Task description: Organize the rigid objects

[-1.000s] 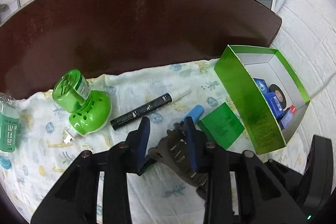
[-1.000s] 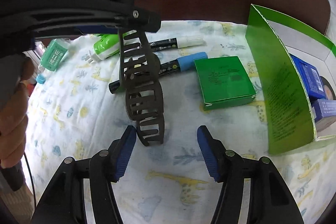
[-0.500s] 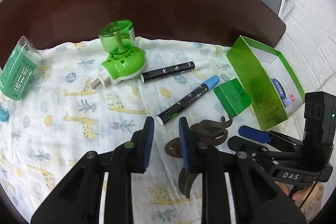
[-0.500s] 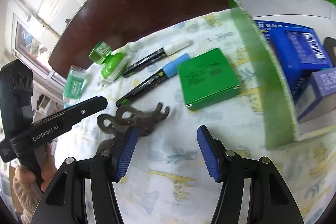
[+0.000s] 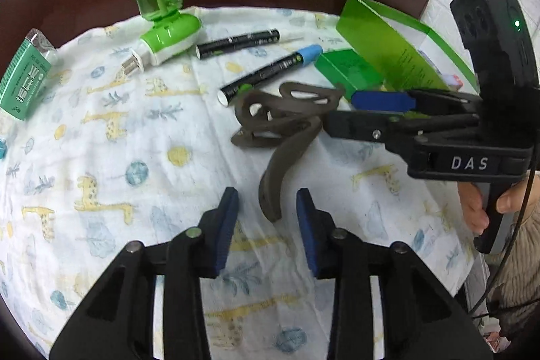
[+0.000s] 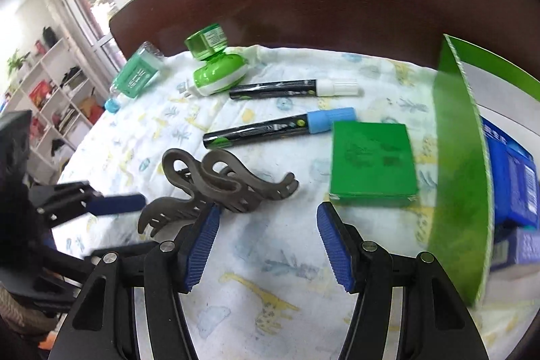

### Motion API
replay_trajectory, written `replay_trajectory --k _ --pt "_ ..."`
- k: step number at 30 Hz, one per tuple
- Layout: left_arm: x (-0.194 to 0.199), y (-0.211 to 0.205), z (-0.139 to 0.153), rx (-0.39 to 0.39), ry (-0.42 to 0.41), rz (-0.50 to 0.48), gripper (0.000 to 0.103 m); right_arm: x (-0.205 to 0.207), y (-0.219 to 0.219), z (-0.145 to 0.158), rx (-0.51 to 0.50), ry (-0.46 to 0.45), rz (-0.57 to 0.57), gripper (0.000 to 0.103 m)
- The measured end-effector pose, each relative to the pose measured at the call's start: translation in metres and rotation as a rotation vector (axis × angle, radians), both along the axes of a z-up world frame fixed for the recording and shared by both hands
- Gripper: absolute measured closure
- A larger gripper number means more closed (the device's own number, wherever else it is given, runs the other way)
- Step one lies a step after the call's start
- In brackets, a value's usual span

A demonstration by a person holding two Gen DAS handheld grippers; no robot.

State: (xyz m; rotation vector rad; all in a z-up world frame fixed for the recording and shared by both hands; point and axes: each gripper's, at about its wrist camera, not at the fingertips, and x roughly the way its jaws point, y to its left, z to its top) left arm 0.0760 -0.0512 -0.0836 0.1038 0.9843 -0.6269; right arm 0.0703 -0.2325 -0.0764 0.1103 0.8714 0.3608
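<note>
Since a second ago I've let the hair claw (image 5: 280, 130) down onto the cloth (image 5: 101, 157) beside the blue-capped marker (image 5: 270, 73); left gripper (image 5: 266, 208) opening, clear of it; right gripper (image 6: 266, 235) agape, empty; next, regrasp toward the green box (image 6: 455, 174).

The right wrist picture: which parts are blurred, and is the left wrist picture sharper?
Right wrist view: the green box wall and the other gripper's blue finger are smeared, while the hair clip is fairly crisp. Left wrist view: mostly sharper, though the cloth looks soft; both views bend at the edges.

Hair clip (image 5: 280, 123) between bare cloth (image 5: 101, 157), box (image 6: 462, 177)
</note>
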Motion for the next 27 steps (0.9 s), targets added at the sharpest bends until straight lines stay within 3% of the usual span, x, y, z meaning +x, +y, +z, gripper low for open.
replay_trajectory --k 2,11,20,27 --pt "0.007 0.003 0.001 -0.019 0.017 0.009 0.083 0.005 -0.001 -0.001 0.018 0.005 0.01 0.041" --pt "0.016 0.018 0.005 0.0 -0.011 0.016 0.083 0.009 0.013 0.001 0.036 0.006 0.072 0.041" --pt "0.016 0.008 0.004 0.013 -0.032 -0.005 0.084 0.005 0.016 -0.001 0.067 -0.006 -0.02 0.042" --pt "0.003 0.0 0.024 -0.014 -0.077 -0.044 0.081 -0.011 0.013 0.027 0.033 -0.083 -0.063 0.042"
